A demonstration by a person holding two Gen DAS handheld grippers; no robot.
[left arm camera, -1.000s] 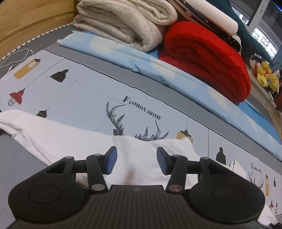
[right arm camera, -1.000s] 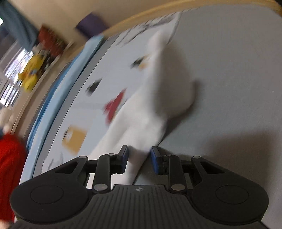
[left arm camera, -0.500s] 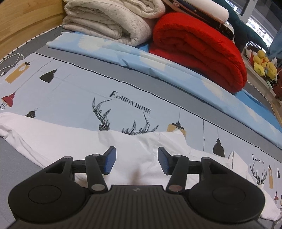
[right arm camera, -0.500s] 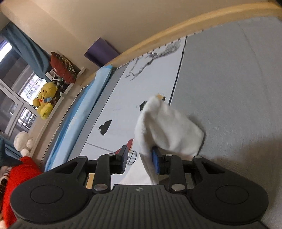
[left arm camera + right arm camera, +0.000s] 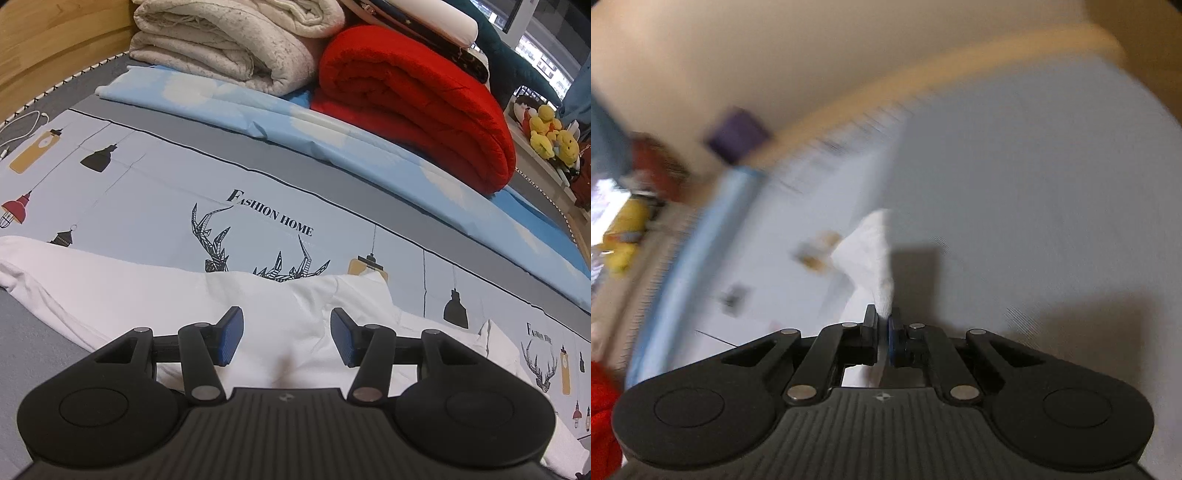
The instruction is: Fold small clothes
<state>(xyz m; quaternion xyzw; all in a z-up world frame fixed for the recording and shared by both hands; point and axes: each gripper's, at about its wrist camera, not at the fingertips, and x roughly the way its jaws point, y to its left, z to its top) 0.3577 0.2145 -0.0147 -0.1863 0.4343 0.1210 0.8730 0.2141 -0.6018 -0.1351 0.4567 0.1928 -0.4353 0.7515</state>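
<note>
So since a second ago the right gripper [image 5: 884, 325] has gone from half open with the cloth loose between its pads to clamped down tight on a corner of the white garment [image 5: 871, 254], and that view is now smeared with blur, so the hand is on the move; the left gripper [image 5: 286, 341] has barely shifted, just nudged a little closer in over the cloth. Left one sits with its blue pads [image 5: 231, 341] parted and nothing pinched, hovering right above the middle of the white garment [image 5: 122, 291], I'd guess to be ready to pin or grab the fold line while the other side gets carried over. The pinched bit stands up as a small peak ahead of the right fingers, which is probably why the grip is out at the very corner: easier to drag a flap across that way. The garment lies spread flat along the near part of the printed bedsheet [image 5: 155, 192], its far hem straight against the deer print, one end trailing off left toward the grey strip. Room-wise, plenty of bare sheet beyond the cloth for a fold to land; the cream quilt [image 5: 229, 48] and red blanket [image 5: 417, 103] are stacked well back, and the wooden bed frame [image 5: 55, 48] edges the far left, so nothing's crowding the work.
</note>
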